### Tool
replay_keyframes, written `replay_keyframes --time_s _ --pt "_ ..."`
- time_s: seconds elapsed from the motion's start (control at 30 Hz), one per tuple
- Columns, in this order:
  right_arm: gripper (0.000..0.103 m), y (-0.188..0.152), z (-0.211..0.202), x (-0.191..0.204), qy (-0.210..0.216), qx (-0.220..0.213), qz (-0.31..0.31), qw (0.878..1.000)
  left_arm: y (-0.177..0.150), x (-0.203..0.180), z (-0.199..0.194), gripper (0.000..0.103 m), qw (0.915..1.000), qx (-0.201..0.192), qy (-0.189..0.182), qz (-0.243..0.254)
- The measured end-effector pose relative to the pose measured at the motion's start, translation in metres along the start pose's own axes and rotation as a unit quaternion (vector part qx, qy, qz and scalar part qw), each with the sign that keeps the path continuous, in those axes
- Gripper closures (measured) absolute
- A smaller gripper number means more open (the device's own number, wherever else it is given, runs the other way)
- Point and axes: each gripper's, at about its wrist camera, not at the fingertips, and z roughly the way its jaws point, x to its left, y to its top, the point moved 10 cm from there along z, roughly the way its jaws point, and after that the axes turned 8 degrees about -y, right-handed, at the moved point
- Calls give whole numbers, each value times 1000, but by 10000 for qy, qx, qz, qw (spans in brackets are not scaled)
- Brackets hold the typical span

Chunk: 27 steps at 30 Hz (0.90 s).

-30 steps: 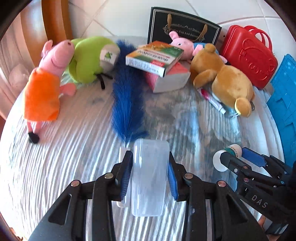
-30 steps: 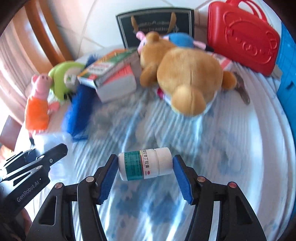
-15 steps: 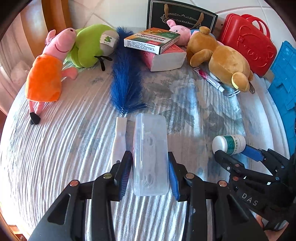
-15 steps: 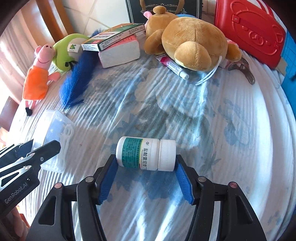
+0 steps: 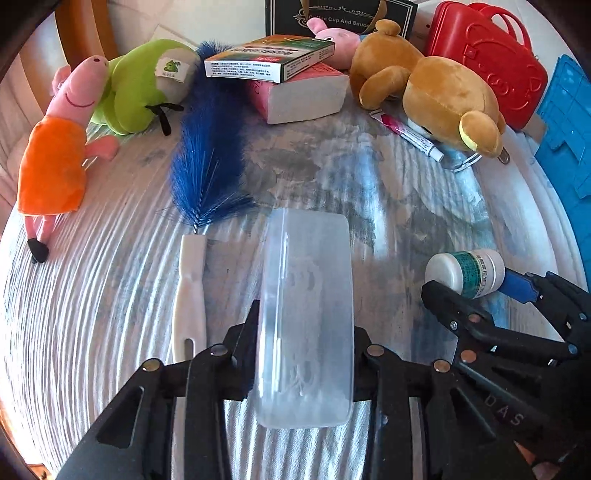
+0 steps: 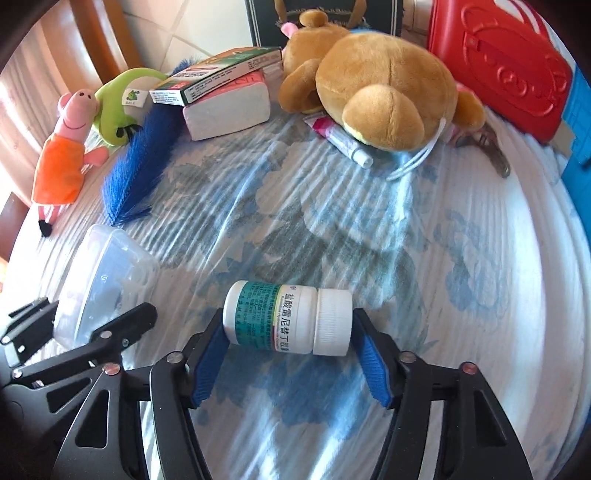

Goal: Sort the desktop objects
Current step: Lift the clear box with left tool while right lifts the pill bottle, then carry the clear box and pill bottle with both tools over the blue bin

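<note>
My left gripper (image 5: pixel 304 332) is shut on a clear plastic box (image 5: pixel 306 310), held lengthwise over the near part of the table. It also shows in the right wrist view (image 6: pixel 103 280). My right gripper (image 6: pixel 288 332) is shut on a white medicine bottle (image 6: pixel 288 317) with a green label, gripped end to end. The bottle shows at the right of the left wrist view (image 5: pixel 465 273). A blue feather duster (image 5: pixel 210 158) with a white handle (image 5: pixel 190 295) lies just left of the box.
At the back lie a pink pig plush (image 5: pixel 59 155), a green plush (image 5: pixel 144 85), stacked books (image 5: pixel 295 81), a brown bear plush (image 5: pixel 436 92), a tube (image 5: pixel 406 134), a red case (image 5: pixel 487 55), a black bag (image 5: pixel 340 14) and a blue board (image 5: pixel 569 125).
Both grippers have drawn back toward the near edge with their objects still held; the plush toys and books now sit farther away.
</note>
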Motion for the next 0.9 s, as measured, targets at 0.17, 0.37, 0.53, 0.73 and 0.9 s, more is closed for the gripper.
replay_keyframes --time_s 0.17,0.37,0.53,0.73,0.9 --pt "41 0 -17 0 34 -216 -37 9998 1 -4 -17 70 9997 -223 73 71" --pt "41 22 -64 -10 -6 -818 36 9966 25 -24 -59 70 9973 -684 70 238" --pt "41 40 -120 -28 -124 -1427 167 9895 48 -54 -108 70 9925 -1139 -25 451" --pt "41 53 -199 -70 -465 -2198 400 9736 72 -107 -166 70 9826 -1694 -198 738" --pt "41 53 -272 -116 -635 -2831 735 9541 85 -170 -220 70 9666 -2251 -453 1140"
